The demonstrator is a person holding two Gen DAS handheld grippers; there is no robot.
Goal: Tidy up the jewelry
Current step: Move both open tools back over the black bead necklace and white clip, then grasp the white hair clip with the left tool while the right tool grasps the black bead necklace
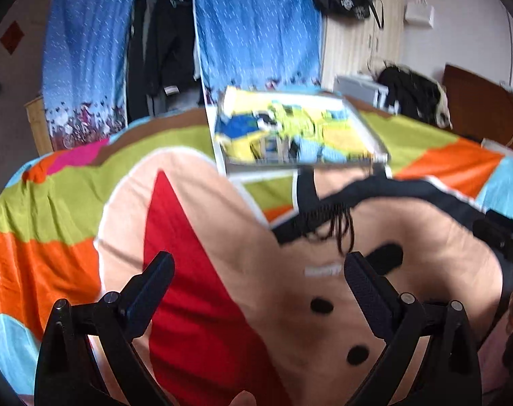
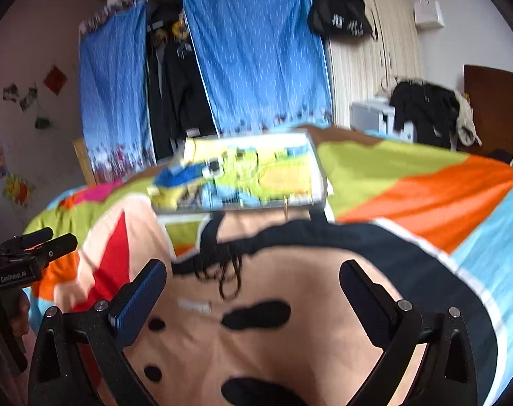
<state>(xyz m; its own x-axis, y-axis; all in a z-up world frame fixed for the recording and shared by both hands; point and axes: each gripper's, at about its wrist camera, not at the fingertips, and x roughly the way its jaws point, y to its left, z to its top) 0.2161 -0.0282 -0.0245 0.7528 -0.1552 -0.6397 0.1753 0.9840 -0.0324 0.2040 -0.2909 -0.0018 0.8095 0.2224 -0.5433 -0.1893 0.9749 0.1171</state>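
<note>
Ahead of your wide-spread fingers, what may be a dark beaded necklace [image 1: 337,226] is lying on the bed [image 1: 70,209]; left gripper [image 1: 259,270] and right gripper [image 2: 253,280] are holding nothing.

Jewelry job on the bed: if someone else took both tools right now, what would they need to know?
Left hand-held gripper: open, empty, above the bedspread.
Right hand-held gripper: open, empty.
Dark beaded strands, probably necklaces, lie loose on the bedspread just ahead of both grippers. A small pale item lies beside them; too blurred to name.
Clear box sits further back on the bed; its contents are unclear.
Done: nothing visible.
Left: pick up the strands and put them away, likely in the box.
</note>
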